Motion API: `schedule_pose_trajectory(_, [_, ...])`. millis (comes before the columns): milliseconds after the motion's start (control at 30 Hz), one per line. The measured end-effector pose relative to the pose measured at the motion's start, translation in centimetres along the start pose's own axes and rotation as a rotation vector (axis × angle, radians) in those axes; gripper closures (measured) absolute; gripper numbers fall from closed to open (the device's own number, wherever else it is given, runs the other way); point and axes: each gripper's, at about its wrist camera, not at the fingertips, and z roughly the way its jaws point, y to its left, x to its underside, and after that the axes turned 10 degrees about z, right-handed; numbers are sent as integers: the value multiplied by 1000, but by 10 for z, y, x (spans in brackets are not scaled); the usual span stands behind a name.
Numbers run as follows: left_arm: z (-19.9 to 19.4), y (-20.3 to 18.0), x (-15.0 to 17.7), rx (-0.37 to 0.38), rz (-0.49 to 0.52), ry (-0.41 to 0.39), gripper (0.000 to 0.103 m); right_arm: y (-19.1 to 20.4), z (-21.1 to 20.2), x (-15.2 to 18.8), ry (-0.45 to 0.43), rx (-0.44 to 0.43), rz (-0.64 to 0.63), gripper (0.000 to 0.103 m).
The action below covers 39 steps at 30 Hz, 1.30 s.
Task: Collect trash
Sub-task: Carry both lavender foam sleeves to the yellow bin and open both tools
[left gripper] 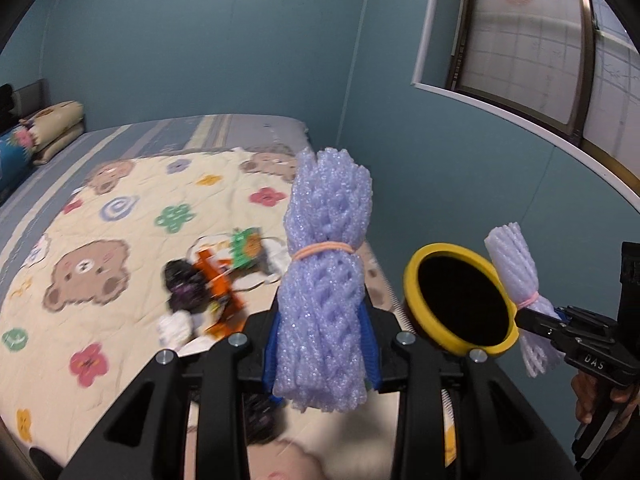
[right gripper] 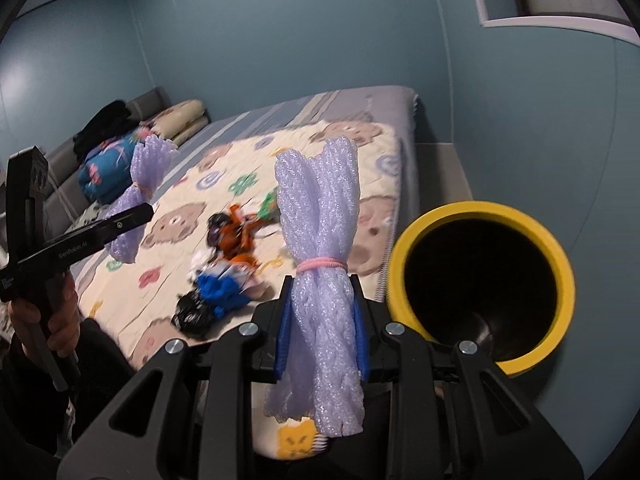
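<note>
My left gripper (left gripper: 320, 336) is shut on a lilac foam net bundle (left gripper: 324, 280) tied with a pink band, held upright above the bed's edge. My right gripper (right gripper: 322, 320) is shut on a second lilac foam net bundle (right gripper: 320, 280), also banded. Each gripper shows in the other's view: the right one (left gripper: 548, 320) beside the bin, the left one (right gripper: 132, 216) at the far left. A yellow-rimmed black bin (right gripper: 480, 276) stands right of both bundles; it also shows in the left wrist view (left gripper: 456, 296). A pile of trash (left gripper: 208, 280) lies on the quilt: black, orange, green and white wrappers.
The bed carries a cream bear-print quilt (left gripper: 100, 240), with pillows (left gripper: 52, 128) at its head. The trash pile also shows in the right wrist view (right gripper: 228, 268), with a blue piece. A teal wall and a window (left gripper: 532, 48) stand behind the bin.
</note>
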Motion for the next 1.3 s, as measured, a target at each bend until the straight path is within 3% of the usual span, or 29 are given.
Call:
schedule_pose_trajectory(533, [102,-104,-64,154,86,12,71,-91,5,-43,-106,116,132,78])
schedule_pose_trajectory(733, [144,-139,-65,204,113,56,71,-123,20,-45,-96,152,176,78])
schedule_pose_trajectory(1100, [197,-169,-59,283,94,122,70,-171,51,-44,-77,231,273,78])
schedule_pose_trajectory(1200, [203,-173,-58,288,86,131,63,-177,56,-42,-67,238,301,77])
schedule_pose_trajectory(1300, [203,-173,-57,289,68,125,45,-187,52,-37,-70,259,311,75])
